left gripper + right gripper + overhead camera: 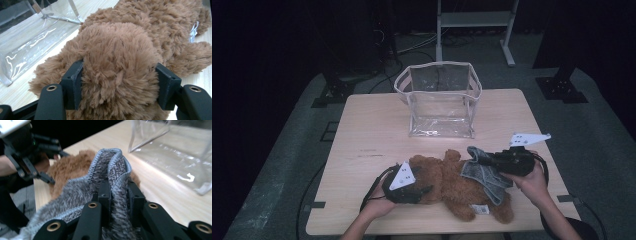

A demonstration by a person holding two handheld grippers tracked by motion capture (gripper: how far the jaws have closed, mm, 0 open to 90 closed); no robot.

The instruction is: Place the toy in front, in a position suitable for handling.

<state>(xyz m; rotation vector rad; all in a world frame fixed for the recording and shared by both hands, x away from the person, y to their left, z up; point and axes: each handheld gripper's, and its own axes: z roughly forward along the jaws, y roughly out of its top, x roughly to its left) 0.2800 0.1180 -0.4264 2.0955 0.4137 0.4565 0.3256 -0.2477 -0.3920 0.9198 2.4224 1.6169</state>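
A brown teddy bear [452, 187] lies on its side near the front edge of the wooden table [372, 125]. My left gripper [424, 190] comes in from the left and is shut on the bear's head [120, 62], its pads [73, 82] pressed into the fur on both sides. A grey knitted cloth [484, 177] is draped over the bear's middle. My right gripper [479, 159] is shut on a raised fold of that cloth [110, 162], which stands up between its jaws above the bear's fur [67, 167].
An empty clear plastic bag [439, 100] with white trim stands upright and open-topped at the back middle of the table, and also shows as the bag [30, 42] and the bag [175, 150]. Bare tabletop lies between it and the bear. Dark floor with cables surrounds the table.
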